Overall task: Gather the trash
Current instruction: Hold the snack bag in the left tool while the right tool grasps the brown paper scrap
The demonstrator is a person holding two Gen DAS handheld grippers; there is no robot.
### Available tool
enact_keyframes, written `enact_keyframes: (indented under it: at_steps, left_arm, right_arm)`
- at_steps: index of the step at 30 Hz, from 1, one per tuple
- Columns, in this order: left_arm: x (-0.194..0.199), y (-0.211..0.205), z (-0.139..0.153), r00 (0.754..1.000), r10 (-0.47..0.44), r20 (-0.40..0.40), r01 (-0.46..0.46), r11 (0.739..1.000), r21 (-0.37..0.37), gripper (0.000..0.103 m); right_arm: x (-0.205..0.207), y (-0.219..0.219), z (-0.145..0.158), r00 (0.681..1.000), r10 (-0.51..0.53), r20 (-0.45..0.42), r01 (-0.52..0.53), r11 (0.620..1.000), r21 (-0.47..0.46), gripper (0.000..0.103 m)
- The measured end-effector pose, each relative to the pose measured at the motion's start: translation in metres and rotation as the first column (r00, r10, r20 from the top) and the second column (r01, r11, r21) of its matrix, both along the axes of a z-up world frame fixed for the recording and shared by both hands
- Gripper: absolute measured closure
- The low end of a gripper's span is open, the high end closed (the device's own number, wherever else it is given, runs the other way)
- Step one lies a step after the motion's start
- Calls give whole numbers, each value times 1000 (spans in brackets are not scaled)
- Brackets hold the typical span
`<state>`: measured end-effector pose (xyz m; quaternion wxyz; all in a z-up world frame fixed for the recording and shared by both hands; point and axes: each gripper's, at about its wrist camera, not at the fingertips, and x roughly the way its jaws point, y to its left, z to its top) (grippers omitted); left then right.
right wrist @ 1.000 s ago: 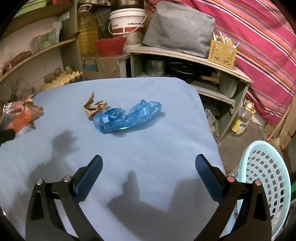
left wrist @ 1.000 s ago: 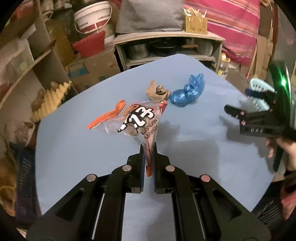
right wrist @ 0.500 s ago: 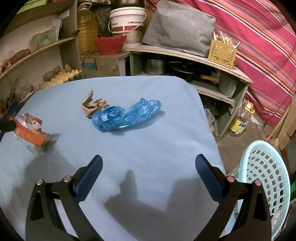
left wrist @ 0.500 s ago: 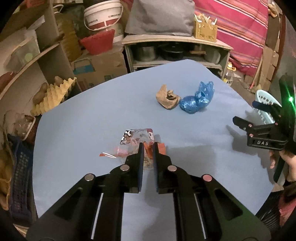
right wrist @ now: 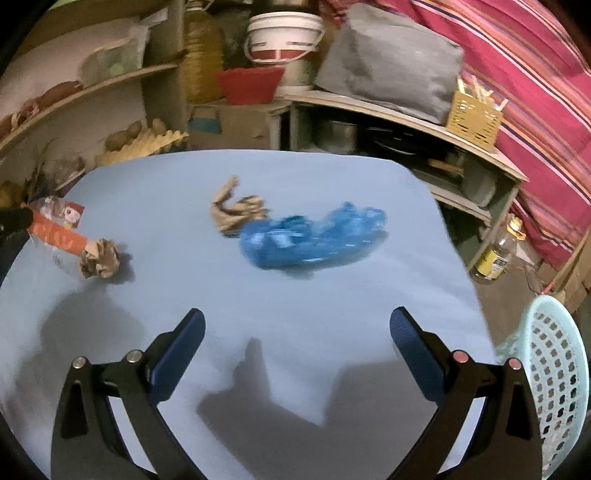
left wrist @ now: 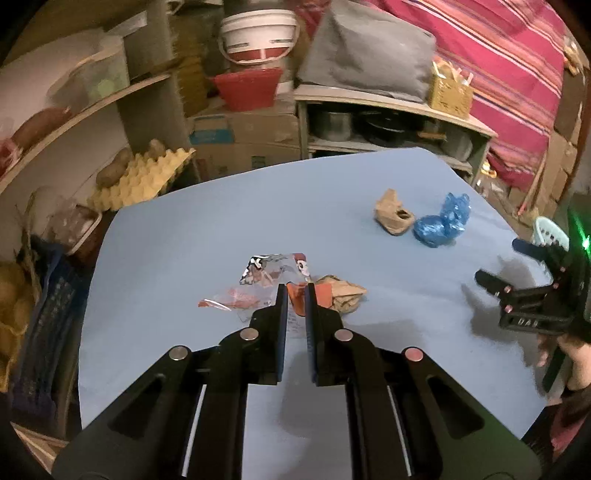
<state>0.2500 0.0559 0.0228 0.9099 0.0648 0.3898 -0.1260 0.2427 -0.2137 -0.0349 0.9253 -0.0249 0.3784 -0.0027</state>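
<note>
My left gripper [left wrist: 296, 291] is shut on a clear snack wrapper [left wrist: 264, 275] with orange and red print, pinching its orange end low over the blue table [left wrist: 221, 221]. A crumpled brown paper ball [left wrist: 345, 295] lies right beside the fingertips. In the right wrist view the wrapper [right wrist: 55, 229] and ball [right wrist: 101, 258] sit at the far left. My right gripper [right wrist: 297, 332] stands wide open and holds nothing. It is short of the blue plastic bag [right wrist: 314, 238] and the brown paper scrap [right wrist: 234, 212] that touches it.
A pale green perforated basket [right wrist: 554, 376] stands on the floor off the table's right edge. Shelves with an egg tray [left wrist: 144, 177], a red bowl [right wrist: 249, 85] and a white bucket [right wrist: 282, 35] crowd the far side. A bottle [right wrist: 496, 254] stands on the floor.
My left gripper has brought the wrapper down from the air to table level, next to the paper ball. The right gripper has shifted and its view is blurred; it stays open.
</note>
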Motion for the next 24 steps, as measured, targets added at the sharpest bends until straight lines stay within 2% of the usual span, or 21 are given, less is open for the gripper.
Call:
enact_keyframes:
  at_steps: [3, 14, 24]
  left_arm:
    - [-1, 16, 0, 999, 35, 9, -35, 999, 2, 95]
    - [-3, 78, -12, 985, 159, 68, -154, 985, -78, 95]
    - [-8, 116, -22, 972, 223, 74, -217, 973, -84, 95]
  right_arm:
    - [4, 23, 1, 999, 33, 4, -34, 999, 14, 5]
    - [6, 109, -1, 993, 116, 14, -116, 993, 5, 5]
    - [25, 161, -10, 997, 76, -14, -76, 997, -2, 5]
